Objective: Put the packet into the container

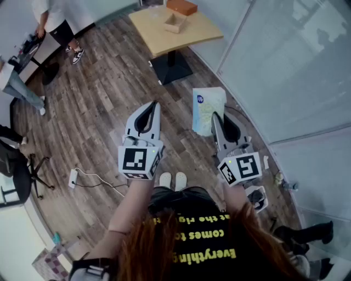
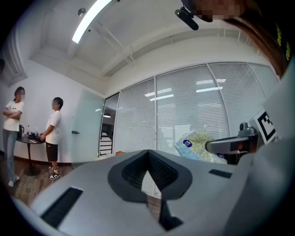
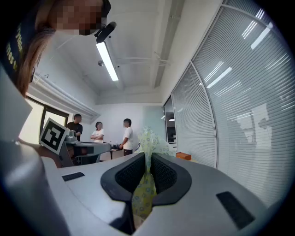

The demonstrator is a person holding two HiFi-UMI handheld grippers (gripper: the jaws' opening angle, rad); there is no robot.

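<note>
Wooden table [image 1: 156, 34] at twelve o'clock, orange box [image 1: 181, 6] on its far edge, person [image 1: 53, 19] standing at ten, power strip [image 1: 72, 178] at eight.

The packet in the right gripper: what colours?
Packet: pale blue, yellow-green print, blue badge; clearest in head view.

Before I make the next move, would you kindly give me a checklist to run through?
1. Packet held by right gripper: ok, jaws shut on its edge.
2. Left gripper free: ok, jaws together, nothing between them.
3. Container open on top: ok, it sits on the table.
4. Container within reach: not ok, the table stands well ahead of both grippers.
5. Room inside container: cannot tell.
</note>
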